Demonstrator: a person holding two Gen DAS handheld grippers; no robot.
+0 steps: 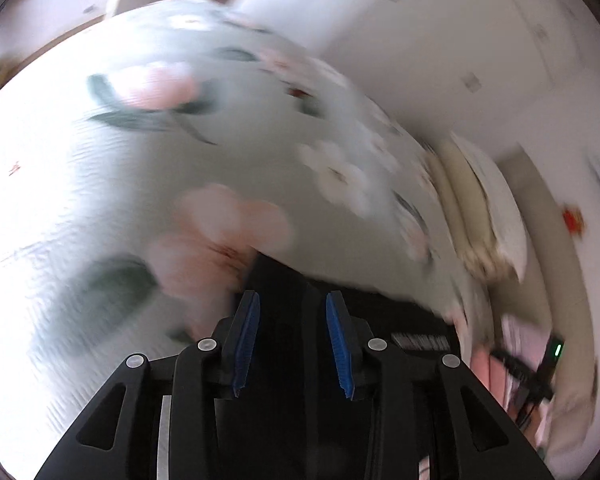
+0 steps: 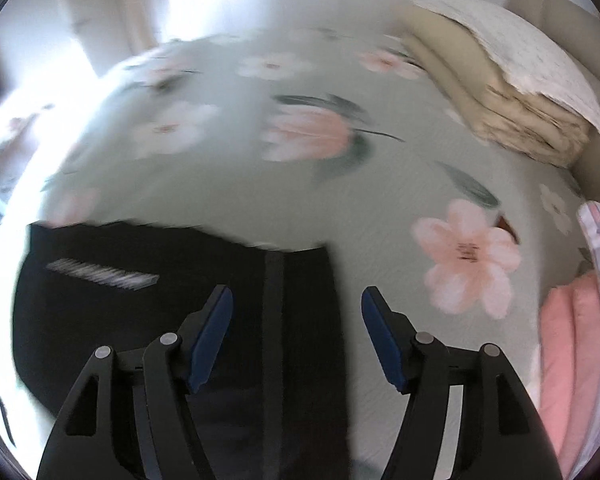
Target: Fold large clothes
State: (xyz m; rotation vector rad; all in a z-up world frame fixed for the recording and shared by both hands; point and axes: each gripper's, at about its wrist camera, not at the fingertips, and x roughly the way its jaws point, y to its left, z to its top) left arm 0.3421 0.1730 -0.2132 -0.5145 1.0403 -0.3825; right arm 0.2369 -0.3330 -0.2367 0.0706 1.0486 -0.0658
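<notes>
Covering nearly everything in both views is the bed (image 2: 340,200), spread with a pale green sheet printed with pink and white flowers; on it lies the black garment (image 2: 140,320), flat and apparently already doubled at least once, its right edge running straight under the right wrist camera; a stack of folded beige bedding (image 2: 500,92) sits well apart at the far corner, and pink folded fabric (image 2: 572,352) lies near the right margin. Judging by the neat rectangle, the fold looks partly done, and the next move probably calls for both tongs to pinch an edge and carry it across. The right tongs (image 2: 296,300) stand wide apart above the cloth, gripping nothing; the left tongs (image 1: 292,304) hover over the same garment (image 1: 284,280), parted with a narrower gap, also empty. A white strip of lettering (image 2: 100,274) marks the cloth; blur makes it unreadable.
</notes>
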